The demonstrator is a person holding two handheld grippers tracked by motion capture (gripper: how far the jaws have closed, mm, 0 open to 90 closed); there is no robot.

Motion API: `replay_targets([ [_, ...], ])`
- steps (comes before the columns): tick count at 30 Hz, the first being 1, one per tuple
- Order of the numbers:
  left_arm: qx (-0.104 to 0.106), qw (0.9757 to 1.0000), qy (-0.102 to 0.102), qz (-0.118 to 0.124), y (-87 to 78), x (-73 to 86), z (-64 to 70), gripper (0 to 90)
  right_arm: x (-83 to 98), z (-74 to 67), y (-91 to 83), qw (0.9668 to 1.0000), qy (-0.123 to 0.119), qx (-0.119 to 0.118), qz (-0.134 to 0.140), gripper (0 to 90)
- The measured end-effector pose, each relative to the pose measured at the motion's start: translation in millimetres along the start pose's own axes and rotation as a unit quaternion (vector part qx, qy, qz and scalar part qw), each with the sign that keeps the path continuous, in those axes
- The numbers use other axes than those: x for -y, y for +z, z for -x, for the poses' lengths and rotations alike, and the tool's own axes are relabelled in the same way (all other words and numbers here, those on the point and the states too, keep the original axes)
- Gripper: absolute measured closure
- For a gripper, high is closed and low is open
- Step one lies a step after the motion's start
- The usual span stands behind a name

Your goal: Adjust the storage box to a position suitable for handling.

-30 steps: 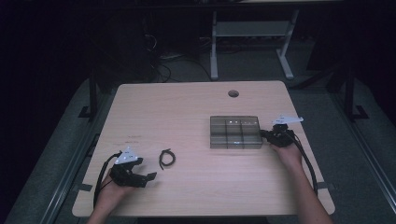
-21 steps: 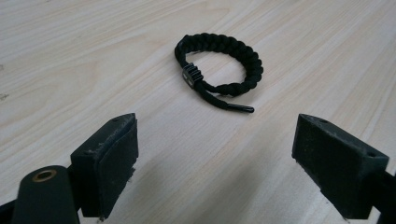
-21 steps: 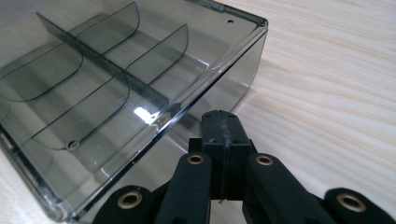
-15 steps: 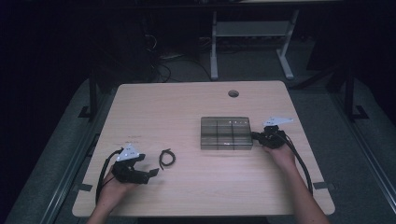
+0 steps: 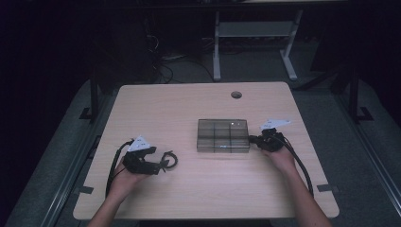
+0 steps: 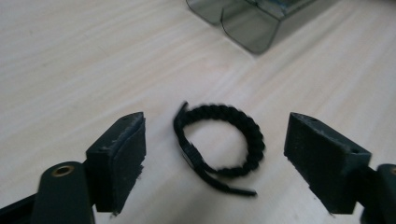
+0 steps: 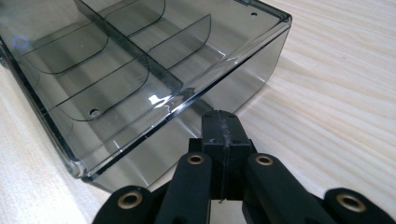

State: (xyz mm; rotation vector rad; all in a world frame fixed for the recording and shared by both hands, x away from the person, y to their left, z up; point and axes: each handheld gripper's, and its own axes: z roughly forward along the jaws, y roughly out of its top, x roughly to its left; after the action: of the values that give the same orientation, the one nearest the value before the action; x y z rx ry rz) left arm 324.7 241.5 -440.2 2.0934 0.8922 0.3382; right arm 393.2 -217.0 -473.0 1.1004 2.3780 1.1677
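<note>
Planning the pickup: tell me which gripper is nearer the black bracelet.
Left. The left gripper has its open jaws on either side of the bracelet; the right gripper is shut, across the table against the clear box.

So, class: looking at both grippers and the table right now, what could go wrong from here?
The left gripper is open around the flat black bracelet; closing could pinch only its loose strap tail or miss it. The right gripper, shut against the clear divided box, may push the box further left or twist it.
</note>
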Motion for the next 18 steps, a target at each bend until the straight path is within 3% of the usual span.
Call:
replay_targets([
  [4,-0.001,1.0000,-0.003,0.008,5.2,-8.2,-2.3,26.5,-1.0,-3.1,1.7,1.0000,-0.006,-0.006,-0.001,89.9],
  [5,-0.002,1.0000,0.004,0.007,7.6,-12.0,-4.4,28.8,-2.1,-4.5,3.1,0.9999,-0.010,-0.009,-0.003,89.9],
  [14,0.006,0.9999,0.010,-0.003,36.2,-35.4,-8.7,57.7,-4.0,-8.4,6.2,0.9997,-0.016,-0.016,-0.006,89.9],
  [18,0.015,0.9997,0.008,-0.019,52.4,-42.9,-10.4,71.3,-4.9,-10.3,7.8,0.9996,-0.017,-0.020,-0.006,89.9],
])
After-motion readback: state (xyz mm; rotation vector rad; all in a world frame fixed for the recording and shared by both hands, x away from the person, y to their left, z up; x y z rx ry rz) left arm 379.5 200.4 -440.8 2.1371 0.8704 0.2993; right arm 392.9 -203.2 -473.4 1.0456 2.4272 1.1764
